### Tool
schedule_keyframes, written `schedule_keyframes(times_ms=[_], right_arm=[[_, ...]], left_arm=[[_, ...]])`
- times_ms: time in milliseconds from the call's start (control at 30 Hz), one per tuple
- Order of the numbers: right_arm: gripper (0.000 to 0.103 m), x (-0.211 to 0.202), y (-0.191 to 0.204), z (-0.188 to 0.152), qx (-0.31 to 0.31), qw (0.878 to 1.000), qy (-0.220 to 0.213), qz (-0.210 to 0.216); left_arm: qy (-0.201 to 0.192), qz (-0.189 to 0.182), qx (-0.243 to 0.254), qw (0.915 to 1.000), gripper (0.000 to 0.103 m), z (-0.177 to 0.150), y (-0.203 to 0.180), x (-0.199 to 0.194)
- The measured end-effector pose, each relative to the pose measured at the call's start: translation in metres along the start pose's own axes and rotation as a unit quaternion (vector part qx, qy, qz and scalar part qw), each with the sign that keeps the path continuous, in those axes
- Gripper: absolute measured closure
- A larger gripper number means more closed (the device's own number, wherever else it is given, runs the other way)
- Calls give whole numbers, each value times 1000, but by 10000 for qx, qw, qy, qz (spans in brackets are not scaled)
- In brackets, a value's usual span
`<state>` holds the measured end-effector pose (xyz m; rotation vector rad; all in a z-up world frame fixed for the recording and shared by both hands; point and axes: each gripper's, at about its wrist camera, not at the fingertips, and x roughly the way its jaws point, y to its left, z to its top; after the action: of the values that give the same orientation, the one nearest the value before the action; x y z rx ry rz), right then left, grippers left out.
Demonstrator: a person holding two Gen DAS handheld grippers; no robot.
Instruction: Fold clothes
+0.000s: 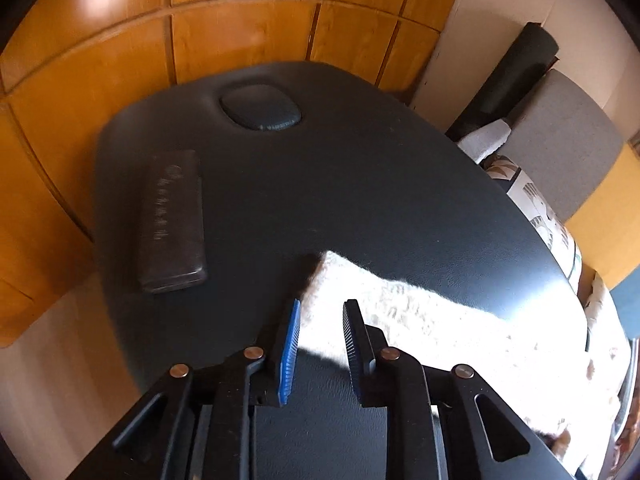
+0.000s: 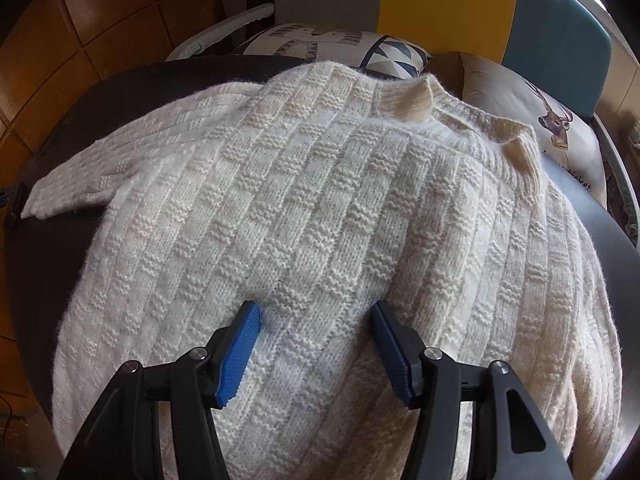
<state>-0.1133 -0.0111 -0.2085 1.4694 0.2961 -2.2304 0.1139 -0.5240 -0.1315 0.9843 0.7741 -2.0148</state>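
Note:
A cream knitted sweater (image 2: 320, 208) lies spread flat on a dark padded table (image 2: 48, 264), collar (image 2: 424, 96) at the far side, one sleeve (image 2: 100, 172) stretched out to the left. My right gripper (image 2: 316, 312) is open and hovers just over the middle of the sweater body. In the left wrist view the sleeve end (image 1: 400, 312) lies sunlit on the table (image 1: 320, 184). My left gripper (image 1: 322, 308) is open, its fingers either side of the sleeve's cuff edge, holding nothing.
A dark rectangular case (image 1: 172, 220) lies on the table's left part, and a round plug (image 1: 260, 106) sits in its far end. Wooden cabinet panels (image 1: 240, 32) stand behind. Patterned cushions (image 2: 332, 44) and a rolled mat (image 1: 516, 76) lie past the table's far edge.

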Motion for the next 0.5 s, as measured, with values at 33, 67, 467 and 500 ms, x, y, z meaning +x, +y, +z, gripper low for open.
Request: schedule_keyframes(times_ms=[33,67,467,500], right_arm=[[44,-3,-2,-1,27,10000,-14,65],[44,-10,-5,-3,98,9996,-91,234],[44,-124,-180,-103,2081,9723,-880,598],[44,-132,-200,-120,2428,9631,-898,734]], left_arm=[[-29,-86,56,9999,80,-5,-4,-8],[-47,-235,136,9996,79,-12,-10,-17],[763,-2457,2688,9282,60,-157,-197,-85],[851,-2593,2904,9171,60,-174,-214,-91]])
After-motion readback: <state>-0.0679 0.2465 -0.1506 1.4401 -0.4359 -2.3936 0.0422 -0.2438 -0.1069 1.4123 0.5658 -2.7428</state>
